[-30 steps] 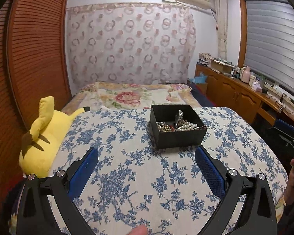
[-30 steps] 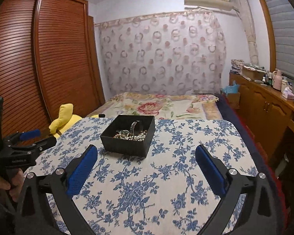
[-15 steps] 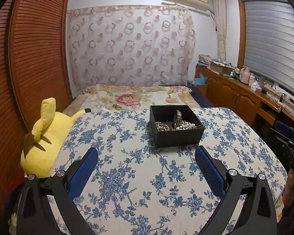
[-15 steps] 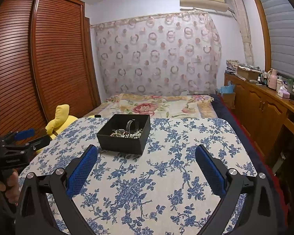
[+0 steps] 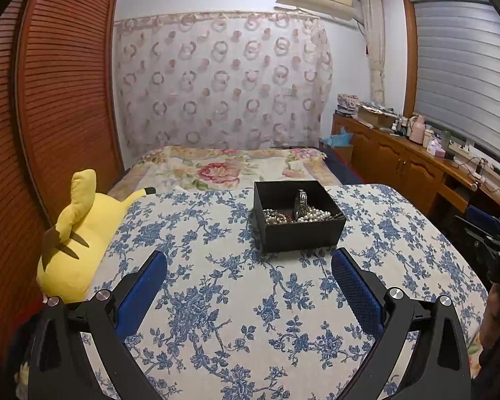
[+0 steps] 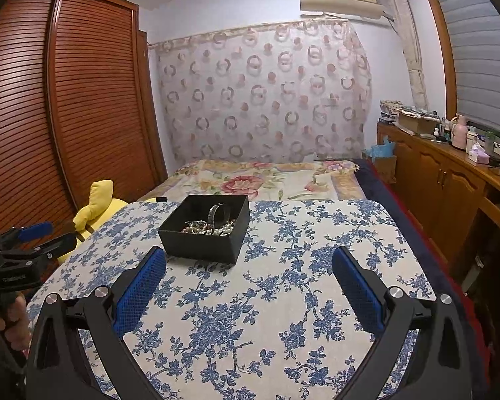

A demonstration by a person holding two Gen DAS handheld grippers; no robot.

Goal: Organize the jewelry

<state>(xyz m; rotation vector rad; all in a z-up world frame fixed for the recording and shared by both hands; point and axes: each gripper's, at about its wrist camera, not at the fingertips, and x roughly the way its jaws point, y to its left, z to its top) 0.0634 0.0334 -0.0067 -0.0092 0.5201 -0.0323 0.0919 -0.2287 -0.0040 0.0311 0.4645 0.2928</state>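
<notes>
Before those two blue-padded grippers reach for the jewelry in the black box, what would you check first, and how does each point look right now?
1. Left gripper open and empty: ok.
2. Right gripper open and empty: ok.
3. Black box has no lid on, contents reachable: ok.
4. Pearl strand free of the other pieces: cannot tell, everything is piled together.
5. Bangle standing on edge, clear to grab: ok.
6. Floral cloth lying flat around the box: ok.

A box (image 5: 298, 220) sits on the far middle of the cloth-covered table (image 5: 216, 300), with jewelry (image 5: 293, 215) lying inside it. A plush toy (image 5: 80, 233) lies off the table's left edge, beside the wardrobe (image 5: 60, 100). Behind the table is a bed (image 5: 223, 170); a cabinet (image 5: 403, 163) runs along the right wall.
</notes>
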